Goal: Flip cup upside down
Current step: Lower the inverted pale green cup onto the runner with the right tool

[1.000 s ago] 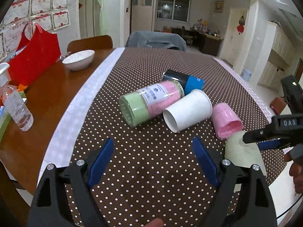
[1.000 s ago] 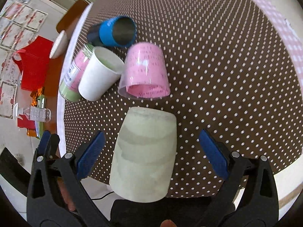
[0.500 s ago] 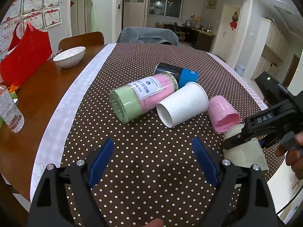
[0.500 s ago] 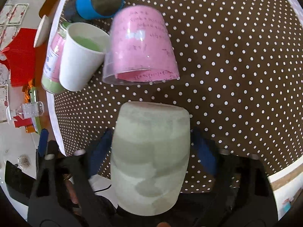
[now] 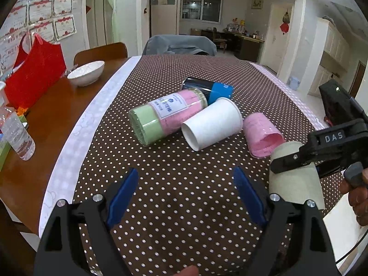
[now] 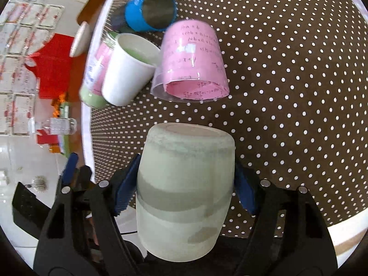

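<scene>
Right wrist: 5 cups, 1 (image 6: 184,197) in right tongs (image 6: 185,189).

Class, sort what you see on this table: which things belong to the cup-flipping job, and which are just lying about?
In the job: pale green cup; right gripper, shut on it.

Lying about: pink cup; white paper cup; blue cup; pink-and-green jar; bowl; water bottle.

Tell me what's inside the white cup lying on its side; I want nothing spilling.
From the right wrist view, the white cup shows only a bare, greenish-tinted inner wall near its rim. Its bottom is out of sight.
</scene>
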### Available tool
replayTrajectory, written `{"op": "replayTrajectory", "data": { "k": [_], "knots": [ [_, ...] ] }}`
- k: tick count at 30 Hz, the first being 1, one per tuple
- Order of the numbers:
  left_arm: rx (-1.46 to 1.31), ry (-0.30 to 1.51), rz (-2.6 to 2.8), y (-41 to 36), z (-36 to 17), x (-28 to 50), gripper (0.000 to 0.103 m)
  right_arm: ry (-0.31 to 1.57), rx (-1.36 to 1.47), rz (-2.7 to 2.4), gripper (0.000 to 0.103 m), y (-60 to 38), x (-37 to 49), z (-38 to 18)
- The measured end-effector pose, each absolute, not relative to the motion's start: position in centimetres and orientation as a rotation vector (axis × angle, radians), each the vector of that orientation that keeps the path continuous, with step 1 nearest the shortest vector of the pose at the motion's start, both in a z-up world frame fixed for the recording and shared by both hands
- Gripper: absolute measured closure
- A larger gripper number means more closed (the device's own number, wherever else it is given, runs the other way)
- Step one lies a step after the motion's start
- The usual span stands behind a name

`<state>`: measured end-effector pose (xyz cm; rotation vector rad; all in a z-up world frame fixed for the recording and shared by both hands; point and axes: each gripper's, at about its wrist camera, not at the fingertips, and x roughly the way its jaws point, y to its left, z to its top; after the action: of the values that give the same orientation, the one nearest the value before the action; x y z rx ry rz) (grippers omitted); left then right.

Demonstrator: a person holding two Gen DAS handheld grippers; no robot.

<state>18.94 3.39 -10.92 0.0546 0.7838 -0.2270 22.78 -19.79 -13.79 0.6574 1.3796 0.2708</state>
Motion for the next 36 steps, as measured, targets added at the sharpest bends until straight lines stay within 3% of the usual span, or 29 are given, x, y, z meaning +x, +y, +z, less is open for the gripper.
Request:
{"op": "replayTrajectory", "data": {
  "k": [8,15,23,36],
  "knots": [
    [0.051,0.767,-0.175,2.3,-10.3,17.2,0.020,1.141,0.718,0.353,0.029,-21.6,20.4,-12.0],
    [-0.008,0.729,-0.104,3.1,-9.6,16.0,0.020,0.785,0.444,0.294,0.029,-21.2,17.1,-8.6],
    [-0.063,0.704,-0.045,4.4,-10.5,14.4,0.020,0.468,0.124,0.209,0.029,-17.1,14.6,-8.7],
    [-0.103,0.668,-0.039,5.9,-11.9,11.8,0.020,0.391,-0.089,0.080,0.029,-13.7,14.3,-12.2]
  ]
}}
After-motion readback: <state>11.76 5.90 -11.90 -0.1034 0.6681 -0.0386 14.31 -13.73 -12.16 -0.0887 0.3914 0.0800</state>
